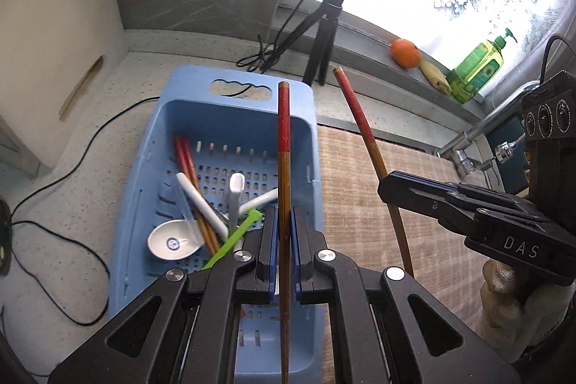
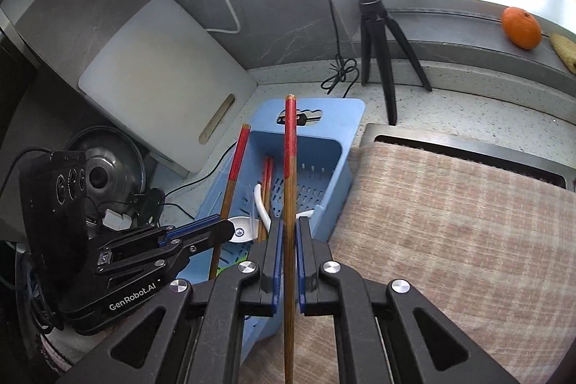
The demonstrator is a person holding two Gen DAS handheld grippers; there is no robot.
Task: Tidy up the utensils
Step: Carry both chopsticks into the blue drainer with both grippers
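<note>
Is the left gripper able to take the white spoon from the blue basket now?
Probably not yet. The left gripper is shut on a chopstick, so its jaws are occupied. The white spoon lies uncovered in the blue basket, close below.

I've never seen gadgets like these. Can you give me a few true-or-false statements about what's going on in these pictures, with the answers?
1. Each gripper holds one chopstick. True: the left gripper clamps a chopstick, and the right gripper clamps another chopstick.
2. The blue basket is empty. False: it holds white spoons, a chopstick pair and a green utensil.
3. An orange sits on the ledge by the window. True.
4. The held chopsticks have blue ends. False: their ends are red.
5. A checked cloth lies beside the basket. True.
</note>
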